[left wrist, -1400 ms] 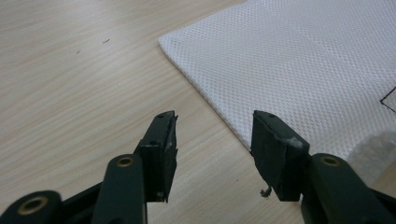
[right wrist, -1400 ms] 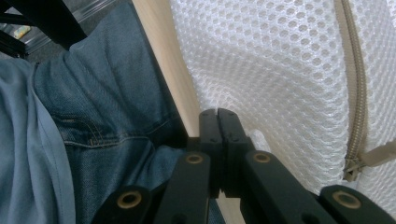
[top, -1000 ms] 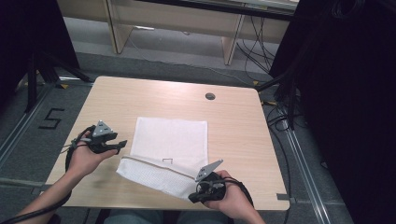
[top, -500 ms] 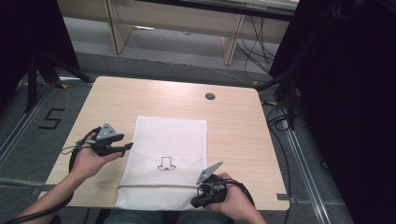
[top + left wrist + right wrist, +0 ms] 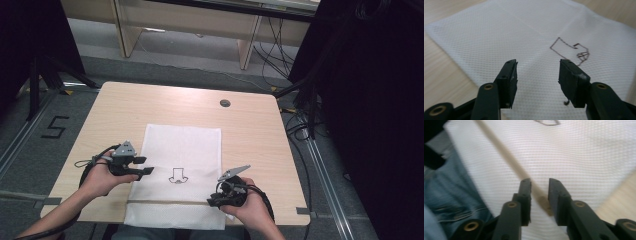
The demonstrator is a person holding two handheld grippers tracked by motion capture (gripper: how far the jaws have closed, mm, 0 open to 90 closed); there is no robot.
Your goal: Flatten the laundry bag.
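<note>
The cloth (image 5: 181, 170) overhangs the tabletop's (image 5: 250, 130) near edge under the right hand-held gripper (image 5: 220, 200), whose jaws have just been opening, released. The left hand-held gripper (image 5: 145, 166) gapes empty over the cloth's left edge. Bare wood lies beyond both.

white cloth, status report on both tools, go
Left tool open, over the white mesh cloth near its small drawn mark. Right tool jaws just opening, nothing pinched, above the cloth's near part that overhangs the wooden table. Nothing in the way.

At left of the high view I read a black "5" (image 5: 54, 127) marked on the grey floor (image 5: 30, 165); I can read nothing else.
</note>
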